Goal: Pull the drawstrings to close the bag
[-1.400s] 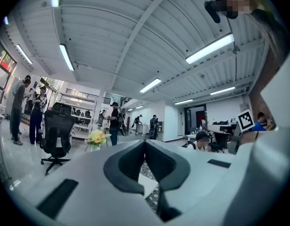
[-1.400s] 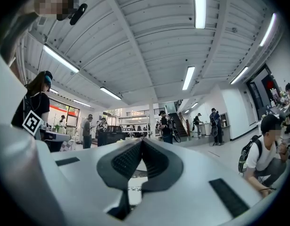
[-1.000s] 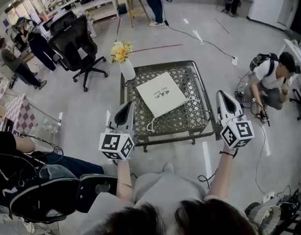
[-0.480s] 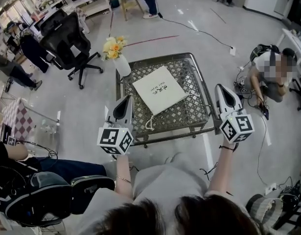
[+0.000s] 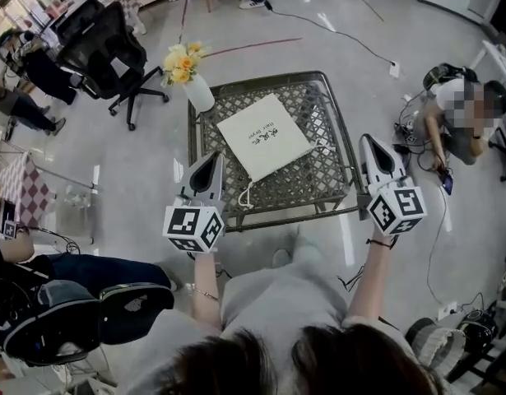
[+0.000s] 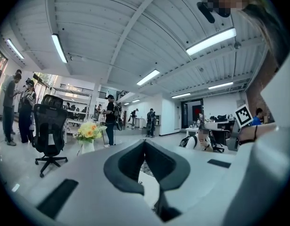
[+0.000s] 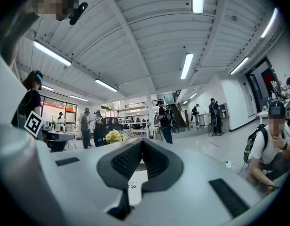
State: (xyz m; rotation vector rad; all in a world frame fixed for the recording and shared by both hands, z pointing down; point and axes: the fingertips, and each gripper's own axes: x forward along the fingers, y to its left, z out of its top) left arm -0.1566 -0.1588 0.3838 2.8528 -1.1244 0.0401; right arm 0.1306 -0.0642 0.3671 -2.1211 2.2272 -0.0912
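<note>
A flat white drawstring bag point(image 5: 264, 137) with small black print lies on the metal lattice table point(image 5: 328, 142); its white cord point(image 5: 245, 194) loops off the near corner. My left gripper point(image 5: 213, 160) hovers shut and empty over the table's near left corner, just left of the cord. My right gripper point(image 5: 367, 143) hangs shut and empty beyond the table's right edge. Both point level. In the left gripper view the gripper point(image 6: 145, 142) shows closed jaws, with a strip of the bag point(image 6: 152, 190) below them. In the right gripper view the gripper point(image 7: 141, 141) is likewise closed, the bag point(image 7: 136, 186) under it.
A white vase of yellow flowers point(image 5: 189, 74) stands on the floor at the table's far left corner. A black office chair point(image 5: 100, 44) is further left. A person crouches on the floor at right point(image 5: 465, 113) among cables. Another chair point(image 5: 47, 323) sits near left.
Both grippers stayed shut and sank a little. The view has moved forward, so the table and bag sit higher and nearer the grippers than before.
</note>
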